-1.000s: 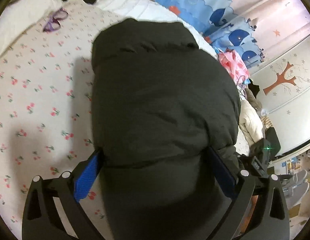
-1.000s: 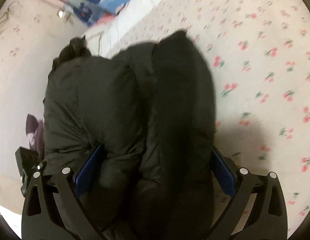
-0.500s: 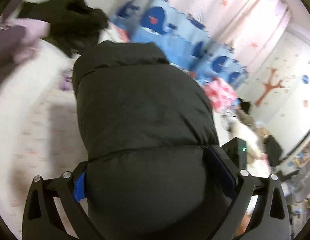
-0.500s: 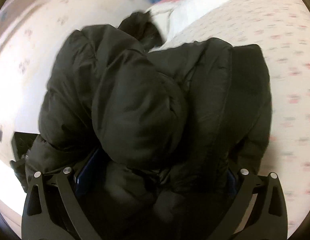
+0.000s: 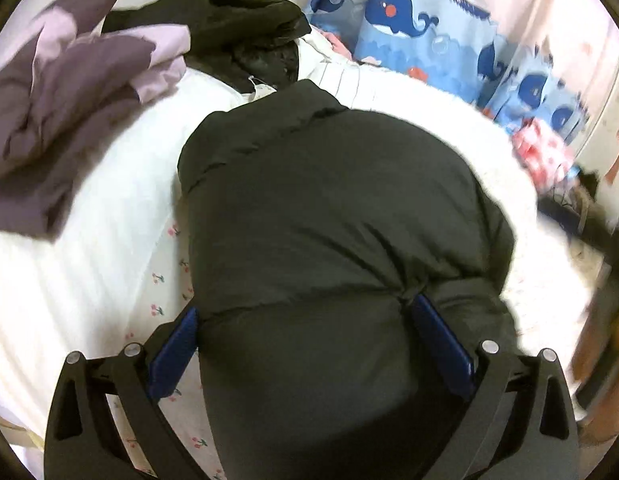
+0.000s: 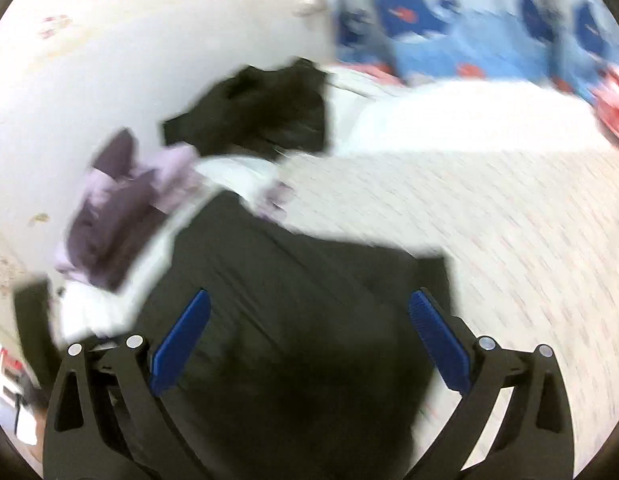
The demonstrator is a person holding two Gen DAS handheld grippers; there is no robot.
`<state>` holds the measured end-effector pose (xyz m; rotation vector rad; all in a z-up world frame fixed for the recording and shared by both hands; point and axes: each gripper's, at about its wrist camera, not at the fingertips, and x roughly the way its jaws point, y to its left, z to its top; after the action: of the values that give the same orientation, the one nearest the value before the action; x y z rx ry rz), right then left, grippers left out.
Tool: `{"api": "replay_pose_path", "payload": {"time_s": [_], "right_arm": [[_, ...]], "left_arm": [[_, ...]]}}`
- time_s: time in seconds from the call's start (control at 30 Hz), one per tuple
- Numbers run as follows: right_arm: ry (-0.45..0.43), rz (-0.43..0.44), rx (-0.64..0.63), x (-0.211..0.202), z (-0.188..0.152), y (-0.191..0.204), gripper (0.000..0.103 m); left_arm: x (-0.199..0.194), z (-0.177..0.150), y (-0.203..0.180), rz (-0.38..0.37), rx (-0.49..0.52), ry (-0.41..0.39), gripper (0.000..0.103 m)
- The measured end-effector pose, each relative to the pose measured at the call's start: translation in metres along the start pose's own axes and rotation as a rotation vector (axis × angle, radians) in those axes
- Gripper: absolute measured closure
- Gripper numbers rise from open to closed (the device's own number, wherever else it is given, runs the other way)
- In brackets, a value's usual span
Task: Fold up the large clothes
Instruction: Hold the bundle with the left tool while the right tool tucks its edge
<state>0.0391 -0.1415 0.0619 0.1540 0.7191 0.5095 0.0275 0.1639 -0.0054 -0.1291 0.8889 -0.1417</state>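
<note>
Fabric of a bulky black puffer jacket (image 5: pixel 333 248) is filling the space between the left gripper (image 5: pixel 305 320)'s blue pads (image 5: pixel 173 352), which are pressing into it on both sides, so the left gripper is clamping a thick fold of the jacket while standing fairly wide. The jacket is bulging forward from that grip as a rounded, bundled mass, stretching toward the far edge of the bed (image 5: pixel 69 280), over the white cherry-print sheet (image 5: pixel 161 288) that is showing beside its left flank.

In the right wrist view, heavily blurred, the right gripper (image 6: pixel 309 328) is standing wide apart above the dark jacket (image 6: pixel 301 320); both of its blue pads (image 6: pixel 181 344) are showing fully, with nothing visibly pinched between them, so it is holding nothing as far as the blur lets one judge. The jacket there is lying flatter, spreading under and ahead of the gripper.

Toward the far left corner of the bed, a crumpled purple garment (image 5: pixel 73 112) is lying on white bedding, and another black garment (image 5: pixel 237 28) is heaped just behind it against the wall. A blue whale-print curtain (image 5: pixel 429 32) is hanging beyond the far edge, with a pink patterned cloth (image 5: pixel 545 156) bunched at the far right corner.
</note>
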Motion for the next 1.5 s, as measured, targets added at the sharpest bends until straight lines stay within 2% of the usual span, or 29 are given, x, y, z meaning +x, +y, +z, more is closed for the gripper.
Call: {"api": "replay_pose_path", "payload": {"time_s": [0.03,0.07,0.13,0.17,0.23,0.33,0.43,0.5,0.63,0.67,0.73,0.77,0.8,0.9,1.0,1.1,1.17,1.23,1.27,1.33,1.5], "right_arm": [[0.017,0.032,-0.013,0.016,0.012,0.006,0.006],[0.057,0.025,-0.018,0.043,0.019,0.01,0.006],[0.146,-0.085,-0.026,0.093,0.015,-0.001,0.006],[0.2,-0.086,0.014,0.121,0.001,-0.018,0.006],[0.217,-0.004,0.224,0.138,-0.026,-0.062,0.007],[0.22,-0.011,0.243,0.126,-0.041,-0.079,0.007],[0.239,-0.023,0.24,0.109,-0.03,-0.079,0.007],[0.158,0.002,0.179,0.084,-0.022,-0.058,0.007],[0.026,0.056,0.016,0.017,-0.046,-0.018,0.007],[0.021,0.058,-0.013,0.013,-0.053,-0.01,0.007],[0.065,0.004,-0.085,0.021,-0.076,0.002,0.007],[0.132,-0.035,-0.107,0.032,-0.096,0.002,0.007],[0.159,-0.026,-0.089,0.049,-0.099,-0.001,0.007],[0.216,-0.031,-0.023,0.051,-0.098,-0.011,0.007],[0.147,-0.018,-0.042,0.025,-0.094,0.001,0.007],[0.067,0.001,-0.093,-0.005,-0.105,0.015,0.007],[0.113,-0.037,-0.107,0.001,-0.118,0.016,0.007],[0.234,-0.054,-0.059,0.029,-0.131,0.008,0.007],[0.241,-0.053,-0.033,0.037,-0.136,0.003,0.007],[0.246,-0.115,-0.066,0.046,-0.136,0.008,0.007],[0.284,-0.178,-0.079,0.053,-0.134,0.021,0.007]], "left_arm": [[0.0,-0.001,-0.004,0.017,0.015,-0.001,0.006],[0.0,-0.001,-0.006,0.022,0.02,-0.003,0.006],[0.0,0.002,-0.006,0.019,0.014,-0.002,0.006],[-0.003,0.001,-0.012,0.016,0.016,-0.013,0.006],[-0.014,-0.003,-0.01,-0.003,0.03,-0.038,0.006],[-0.023,-0.013,-0.014,0.022,0.078,-0.054,0.006],[-0.028,-0.019,-0.027,0.087,0.156,-0.077,0.006],[-0.029,-0.019,-0.034,0.114,0.196,-0.094,0.006],[-0.036,-0.018,-0.041,0.126,0.212,-0.129,0.006],[-0.037,-0.018,-0.042,0.129,0.216,-0.136,0.006],[-0.04,-0.02,-0.045,0.13,0.223,-0.151,0.006],[-0.042,-0.021,-0.047,0.132,0.222,-0.159,0.006],[-0.042,-0.021,-0.047,0.133,0.22,-0.166,0.006],[-0.044,-0.021,-0.047,0.14,0.214,-0.186,0.006],[-0.047,-0.022,-0.046,0.155,0.215,-0.208,0.006],[-0.056,-0.024,-0.047,0.169,0.227,-0.246,0.006],[-0.063,-0.025,-0.046,0.16,0.223,-0.266,0.006],[-0.067,-0.025,-0.045,0.154,0.214,-0.277,0.006],[-0.067,-0.025,-0.044,0.156,0.211,-0.278,0.006],[-0.067,-0.024,-0.042,0.164,0.202,-0.283,0.006],[-0.075,-0.025,-0.04,0.161,0.186,-0.33,0.006]]}}
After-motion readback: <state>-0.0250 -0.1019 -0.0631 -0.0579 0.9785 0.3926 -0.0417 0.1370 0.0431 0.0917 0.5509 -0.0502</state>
